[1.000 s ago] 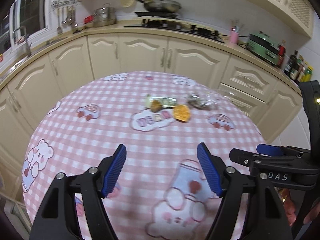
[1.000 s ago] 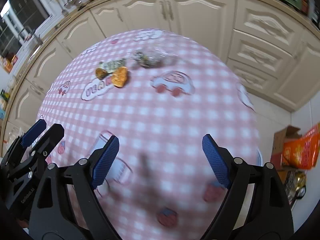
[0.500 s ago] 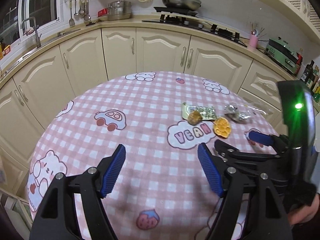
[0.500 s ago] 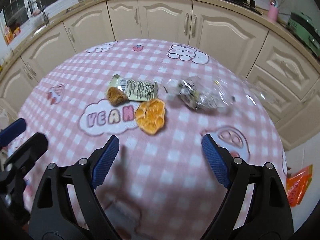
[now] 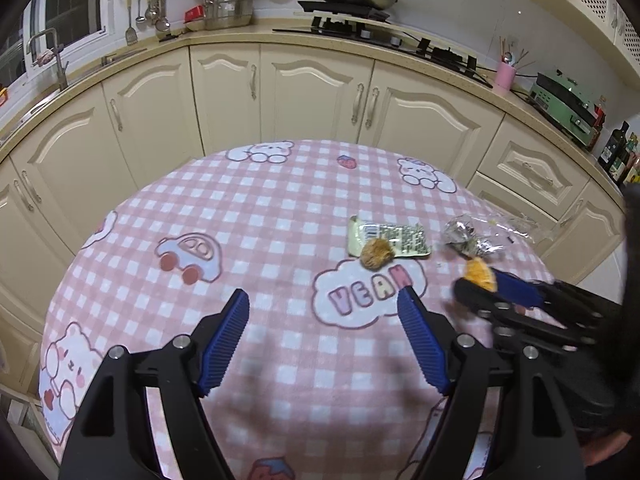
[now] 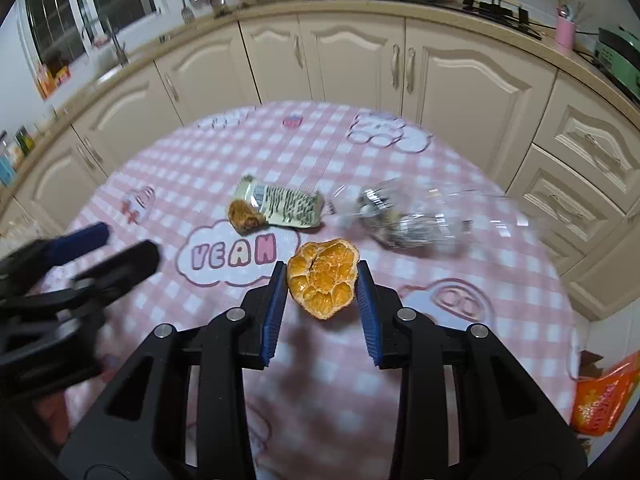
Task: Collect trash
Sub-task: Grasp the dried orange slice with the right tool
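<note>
right hand-held gripper: I see its jaws just closing in, pads flanking the orange peel; left pad seems to touch, contact on the right unclear.
left hand-held gripper: spread, nothing between, hovering over the counter.
peel location: on the counter, near side of the wrapper, brown lump and crinkled clear bag.
peel axis: long axis runs away from me, narrow tip points toward the gripper body.
risk: peel is thin and curled; I'd expect it to buckle or squirt out if pads catch only the edges.
</note>
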